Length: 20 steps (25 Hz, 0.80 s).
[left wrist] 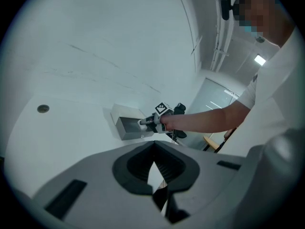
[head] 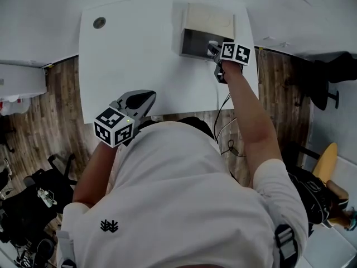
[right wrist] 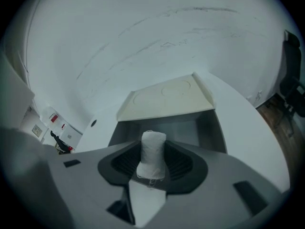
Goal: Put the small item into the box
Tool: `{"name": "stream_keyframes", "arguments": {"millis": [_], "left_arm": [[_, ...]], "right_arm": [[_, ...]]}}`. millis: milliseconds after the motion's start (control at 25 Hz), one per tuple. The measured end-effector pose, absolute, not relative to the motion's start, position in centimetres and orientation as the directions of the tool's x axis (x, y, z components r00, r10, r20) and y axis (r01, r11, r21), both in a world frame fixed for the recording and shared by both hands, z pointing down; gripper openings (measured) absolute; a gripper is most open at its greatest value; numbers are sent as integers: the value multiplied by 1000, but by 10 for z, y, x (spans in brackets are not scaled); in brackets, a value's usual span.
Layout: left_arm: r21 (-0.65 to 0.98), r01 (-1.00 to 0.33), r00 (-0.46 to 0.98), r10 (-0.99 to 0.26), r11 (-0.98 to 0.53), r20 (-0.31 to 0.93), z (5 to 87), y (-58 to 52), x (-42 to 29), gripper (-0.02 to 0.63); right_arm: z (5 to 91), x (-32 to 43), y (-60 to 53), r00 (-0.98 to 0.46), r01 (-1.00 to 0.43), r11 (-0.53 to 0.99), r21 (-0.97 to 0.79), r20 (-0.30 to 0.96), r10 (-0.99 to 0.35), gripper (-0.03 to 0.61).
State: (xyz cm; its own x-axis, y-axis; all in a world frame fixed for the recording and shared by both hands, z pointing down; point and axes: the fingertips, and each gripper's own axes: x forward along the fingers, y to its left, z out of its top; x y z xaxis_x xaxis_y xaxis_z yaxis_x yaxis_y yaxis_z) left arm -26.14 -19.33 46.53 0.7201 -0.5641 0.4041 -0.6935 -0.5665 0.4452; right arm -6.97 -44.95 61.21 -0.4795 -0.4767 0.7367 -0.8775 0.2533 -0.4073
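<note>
at the far right of the white table [head: 134, 54], the right gripper [head: 212, 49] held a small white roll [right wrist: 152, 152] clamped between its jaws at the mouth of the open box [head: 194, 41], while the left gripper [head: 146, 97] hung closed and empty near the table's front edge.

Box [head: 188, 44] open on top, lid [head: 209, 18] folded back behind, wide tabletop [head: 139, 54] leftward

Office-like room: white desk [head: 139, 54], wood floor [head: 50, 121]
</note>
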Motion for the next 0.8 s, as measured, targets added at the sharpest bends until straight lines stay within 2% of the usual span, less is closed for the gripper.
{"name": "stream_keyframes", "arguments": {"millis": [800], "left_arm": [[514,-661,748,-528,-546,402,485,-185,-262,6]], "right_arm": [[642,-74,-442,-369,-922,240,-304,877,-309,175]]}}
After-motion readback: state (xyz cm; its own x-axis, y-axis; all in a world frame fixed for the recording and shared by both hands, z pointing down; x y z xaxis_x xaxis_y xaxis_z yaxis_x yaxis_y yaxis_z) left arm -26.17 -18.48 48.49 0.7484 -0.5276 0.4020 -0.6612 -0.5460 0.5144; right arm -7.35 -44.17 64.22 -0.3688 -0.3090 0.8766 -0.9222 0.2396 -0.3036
